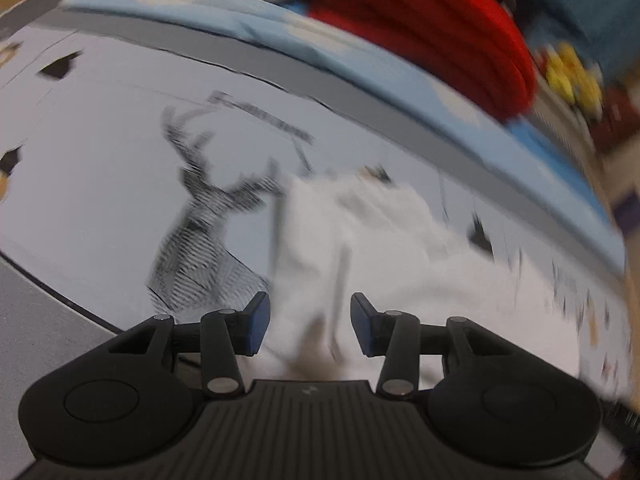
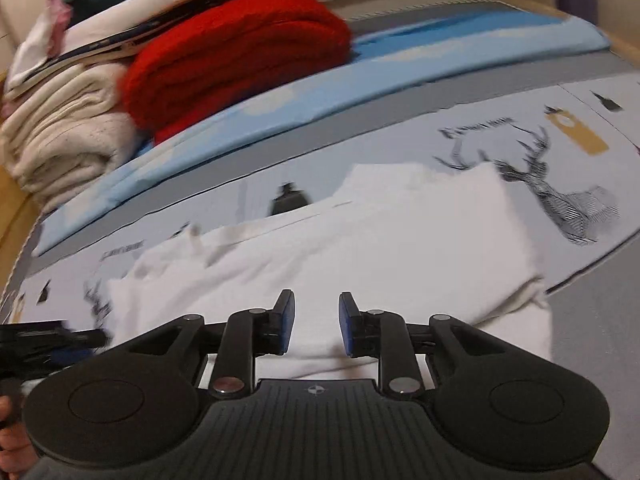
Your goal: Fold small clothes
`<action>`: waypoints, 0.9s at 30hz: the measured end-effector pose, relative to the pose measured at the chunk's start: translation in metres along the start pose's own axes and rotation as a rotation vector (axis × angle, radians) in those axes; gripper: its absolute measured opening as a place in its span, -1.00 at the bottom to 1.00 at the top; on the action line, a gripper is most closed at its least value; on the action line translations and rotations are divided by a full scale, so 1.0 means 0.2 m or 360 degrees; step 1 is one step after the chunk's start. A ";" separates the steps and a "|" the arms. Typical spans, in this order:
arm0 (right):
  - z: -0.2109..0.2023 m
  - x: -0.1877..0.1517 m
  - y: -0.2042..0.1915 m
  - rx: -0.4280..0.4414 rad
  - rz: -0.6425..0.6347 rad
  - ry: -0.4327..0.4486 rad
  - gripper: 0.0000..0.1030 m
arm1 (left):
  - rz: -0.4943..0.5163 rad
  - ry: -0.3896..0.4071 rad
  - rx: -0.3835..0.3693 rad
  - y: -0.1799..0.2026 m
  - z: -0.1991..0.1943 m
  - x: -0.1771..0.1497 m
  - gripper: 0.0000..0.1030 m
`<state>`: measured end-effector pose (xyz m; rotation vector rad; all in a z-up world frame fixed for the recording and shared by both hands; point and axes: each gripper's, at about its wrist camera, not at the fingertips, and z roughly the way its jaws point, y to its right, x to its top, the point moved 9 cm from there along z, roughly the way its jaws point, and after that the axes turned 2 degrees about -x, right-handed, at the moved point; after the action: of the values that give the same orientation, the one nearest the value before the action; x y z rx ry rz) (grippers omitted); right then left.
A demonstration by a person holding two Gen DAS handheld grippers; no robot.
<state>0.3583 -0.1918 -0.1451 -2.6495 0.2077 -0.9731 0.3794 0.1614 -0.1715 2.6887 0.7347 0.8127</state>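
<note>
Left wrist view: left hand-held gripper released, jaws apart with nothing pinched, white garment spread just ahead on the bed sheet, likely poised to take an edge. Right wrist view: right hand-held gripper released, garment flat just beyond; red blanket stacked far behind, clear of the folding area.

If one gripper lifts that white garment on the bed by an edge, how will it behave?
The white garment is probably floppy: it lies flat in soft folds on the printed sheet, so a lifted edge would likely drape and sag. It looks thin, so likely light. A push may bunch it rather than slide it, since its left end is already rumpled.
</note>
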 end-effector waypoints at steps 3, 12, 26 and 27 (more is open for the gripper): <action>0.04 0.03 0.09 -0.0016 0.0135 -0.0052 -0.51 | -0.0136 -0.0019 -0.0068 -0.06 0.04 0.02 -0.10; 0.12 0.08 0.31 -0.0142 0.0424 -0.0091 -0.51 | -0.0049 -0.0242 -0.0146 0.10 0.27 -0.16 -0.11; 0.24 0.04 0.49 -0.0213 0.0677 -0.0195 -0.51 | 0.0202 -0.0081 0.0151 -0.02 0.04 -0.05 -0.92; 0.26 0.02 0.52 -0.0246 0.0695 -0.0221 -0.52 | 0.0195 -0.0087 0.0140 -0.02 0.05 -0.05 -0.90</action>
<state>0.3915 -0.2779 -0.2153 -2.6240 0.8168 -0.6497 0.3768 0.1597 -0.1856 2.8459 0.6119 0.7478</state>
